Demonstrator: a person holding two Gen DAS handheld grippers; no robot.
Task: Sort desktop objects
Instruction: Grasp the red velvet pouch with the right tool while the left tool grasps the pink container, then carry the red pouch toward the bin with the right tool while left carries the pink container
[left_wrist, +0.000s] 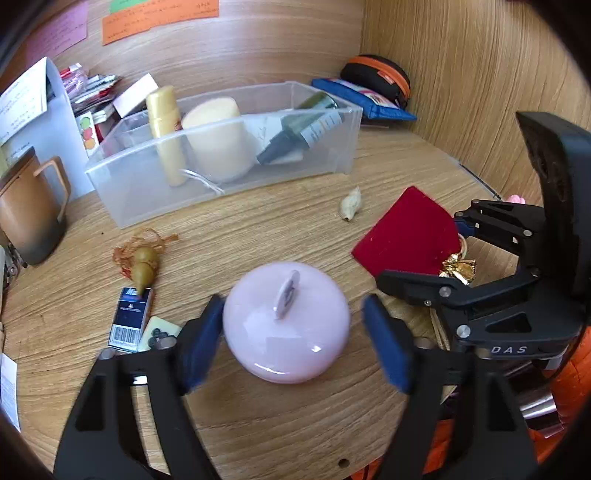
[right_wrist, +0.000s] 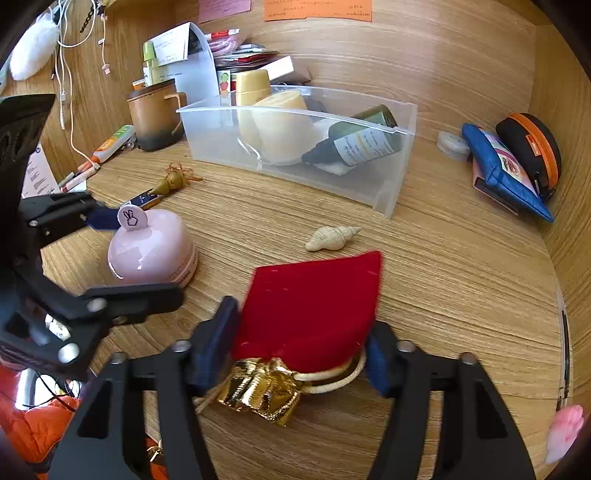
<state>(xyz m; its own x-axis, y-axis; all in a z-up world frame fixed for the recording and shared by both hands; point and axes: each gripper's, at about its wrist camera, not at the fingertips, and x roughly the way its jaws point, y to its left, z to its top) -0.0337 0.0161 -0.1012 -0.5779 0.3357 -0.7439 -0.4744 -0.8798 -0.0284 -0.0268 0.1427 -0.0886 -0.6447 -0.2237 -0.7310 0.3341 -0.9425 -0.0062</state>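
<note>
A round pink jar (left_wrist: 286, 325) with a small tab on its lid stands on the wooden desk between the blue pads of my left gripper (left_wrist: 295, 339). The left pad is at the jar's side and the right pad stands clear of it, so the jaws are open. In the right wrist view a red velvet pouch (right_wrist: 314, 302) with a gold gathered top (right_wrist: 266, 391) and a cream cord lies flat between the pads of my right gripper (right_wrist: 299, 350). Those pads sit close at its two edges and the pouch is not squeezed. The jar (right_wrist: 147, 251) is to the pouch's left.
A clear plastic bin (left_wrist: 221, 184) at the back holds a cream candle, a gold tube and a dark bottle. A seashell (right_wrist: 332, 236), a small gourd charm (left_wrist: 144, 269), a barcoded box (left_wrist: 129, 317), a brown mug (left_wrist: 29, 218) and blue and orange-trimmed pouches (right_wrist: 517, 162) lie around. Wooden walls close the back and right.
</note>
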